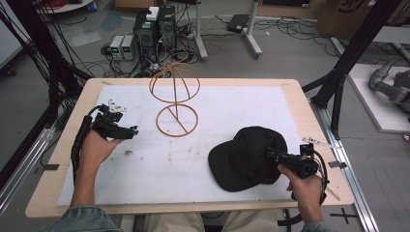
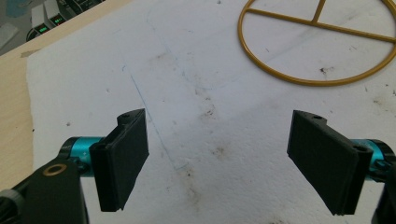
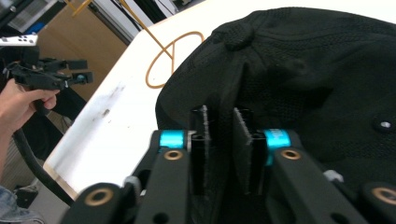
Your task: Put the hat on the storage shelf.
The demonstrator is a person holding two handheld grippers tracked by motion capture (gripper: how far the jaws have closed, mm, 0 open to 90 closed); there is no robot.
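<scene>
A stained white sheet (image 1: 232, 104) covers a pale wooden table (image 1: 300, 101) in a workshop with cables and computer towers (image 1: 155, 26) on a grey floor; no writing is legible. The right gripper (image 1: 272, 154) pinches a fold of the black cap (image 1: 246, 157) at the table's near right. The left gripper (image 1: 131, 131) hovers with jaws spread wide, near the gold wire stand (image 1: 176, 99).

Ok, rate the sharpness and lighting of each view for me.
High view: even overhead light, soft overall, faint shadow beside the black fabric baseball cap. Left gripper view: stained white table mat crisp, jaws slightly soft. Right gripper view: cap fabric dark with little detail, right hand-held gripper close and blurred.
</scene>
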